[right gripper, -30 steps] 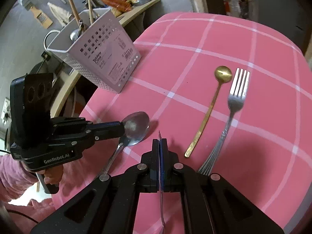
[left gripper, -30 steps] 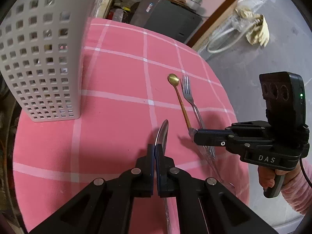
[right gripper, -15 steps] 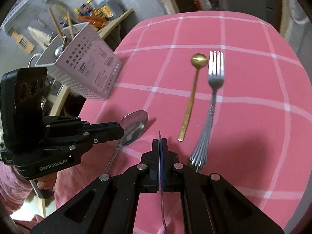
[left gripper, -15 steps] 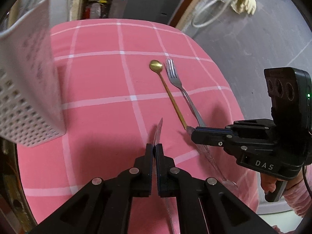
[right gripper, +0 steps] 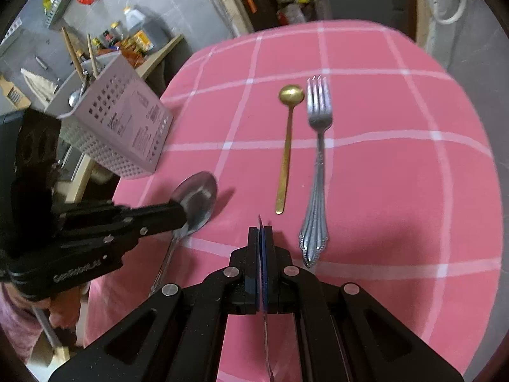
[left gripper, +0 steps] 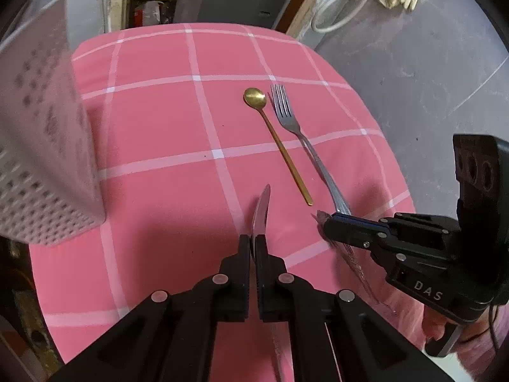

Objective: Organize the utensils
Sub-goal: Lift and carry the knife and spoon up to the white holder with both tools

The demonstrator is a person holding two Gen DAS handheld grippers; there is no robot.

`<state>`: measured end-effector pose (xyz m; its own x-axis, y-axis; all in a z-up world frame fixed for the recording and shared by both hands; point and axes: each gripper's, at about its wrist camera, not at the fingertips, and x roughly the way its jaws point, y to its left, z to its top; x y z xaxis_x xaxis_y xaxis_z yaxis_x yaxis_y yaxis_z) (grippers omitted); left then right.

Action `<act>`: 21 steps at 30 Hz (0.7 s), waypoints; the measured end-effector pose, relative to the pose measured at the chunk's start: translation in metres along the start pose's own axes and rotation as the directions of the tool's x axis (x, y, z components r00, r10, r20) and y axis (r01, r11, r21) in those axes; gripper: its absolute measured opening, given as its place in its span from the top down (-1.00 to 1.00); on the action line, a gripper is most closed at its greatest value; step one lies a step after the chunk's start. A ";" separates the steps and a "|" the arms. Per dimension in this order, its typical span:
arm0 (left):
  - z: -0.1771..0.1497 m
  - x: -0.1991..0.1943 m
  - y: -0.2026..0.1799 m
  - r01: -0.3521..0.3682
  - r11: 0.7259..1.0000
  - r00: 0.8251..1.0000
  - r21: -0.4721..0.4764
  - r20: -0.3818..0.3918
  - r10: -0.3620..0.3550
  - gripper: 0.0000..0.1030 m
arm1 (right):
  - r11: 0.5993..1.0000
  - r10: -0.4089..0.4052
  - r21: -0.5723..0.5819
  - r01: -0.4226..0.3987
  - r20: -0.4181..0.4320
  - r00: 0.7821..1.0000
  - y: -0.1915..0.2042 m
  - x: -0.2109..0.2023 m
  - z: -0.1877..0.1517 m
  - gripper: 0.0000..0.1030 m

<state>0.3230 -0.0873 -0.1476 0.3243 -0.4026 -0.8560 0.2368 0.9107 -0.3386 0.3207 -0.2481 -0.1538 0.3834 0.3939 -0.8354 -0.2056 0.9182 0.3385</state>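
My left gripper (left gripper: 253, 242) is shut on a silver spoon (left gripper: 262, 207), which shows edge-on there with its bowl sticking out ahead. The right wrist view shows that spoon (right gripper: 198, 194) broadside in the left gripper (right gripper: 181, 216), above the pink cloth. My right gripper (right gripper: 261, 232) is shut on a thin silver utensil (right gripper: 260, 221), edge-on, its handle trailing under the jaws. The right gripper (left gripper: 329, 222) hangs near the fork's handle end. A gold spoon (left gripper: 280, 146) (right gripper: 288, 146) and a silver fork (left gripper: 305, 146) (right gripper: 318, 159) lie side by side on the cloth.
A white perforated utensil holder (left gripper: 41, 159) (right gripper: 121, 127) stands at the table's left, with chopsticks and a spoon in it. The pink checked tablecloth (left gripper: 165, 121) ends in a rounded edge at the right, with grey floor beyond. Shelves with bottles (right gripper: 133, 28) stand behind the holder.
Both grippers have rolled and kept their utensils. The holder has slid toward the left edge of the left wrist view. The right gripper has shifted from beside the gold spoon's handle toward the fork's handle.
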 end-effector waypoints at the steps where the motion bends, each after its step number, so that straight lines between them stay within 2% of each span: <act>1: -0.002 -0.004 0.000 0.006 1.000 1.000 -0.005 0.014 -0.006 0.94 | 1.000 -0.006 0.004 0.006 0.017 1.000 0.000 -0.004 0.000 0.97; 6: -0.013 -0.033 -0.006 0.008 1.000 0.991 -0.008 0.134 -0.007 0.95 | 0.998 -0.069 0.018 0.067 0.152 0.986 0.011 -0.037 -0.002 0.98; 9: -0.020 -0.055 -0.010 0.000 1.000 0.978 -0.011 0.209 0.003 0.95 | 0.990 -0.137 0.011 0.139 0.259 0.956 0.027 -0.058 -0.005 0.98; 12: -0.026 -0.077 -0.011 -0.021 1.000 0.959 -0.013 0.281 0.024 0.95 | 0.979 -0.194 0.014 0.202 0.350 0.916 0.040 -0.075 -0.007 0.98; 16: -0.030 -0.107 -0.011 -0.046 0.999 0.929 -0.015 0.367 0.048 0.95 | 0.964 -0.248 0.032 0.264 0.469 0.848 0.060 -0.098 -0.005 0.98; 19: -0.030 -0.132 -0.010 -0.062 0.998 0.897 -0.013 0.438 0.061 0.95 | 0.956 -0.260 0.040 0.289 0.569 0.780 0.078 -0.118 -0.002 0.98; 21: -0.029 -0.152 -0.008 -0.080 0.997 0.868 -0.012 0.492 0.075 0.95 | 0.953 -0.259 0.040 0.299 0.615 0.745 0.090 -0.129 0.001 0.98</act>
<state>0.2457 -0.0304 -0.0262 0.7494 -0.3262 -0.5762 0.1988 0.9409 -0.2742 0.2532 -0.2159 -0.0154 0.8926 0.0810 -0.4435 -0.0454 0.9949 0.0903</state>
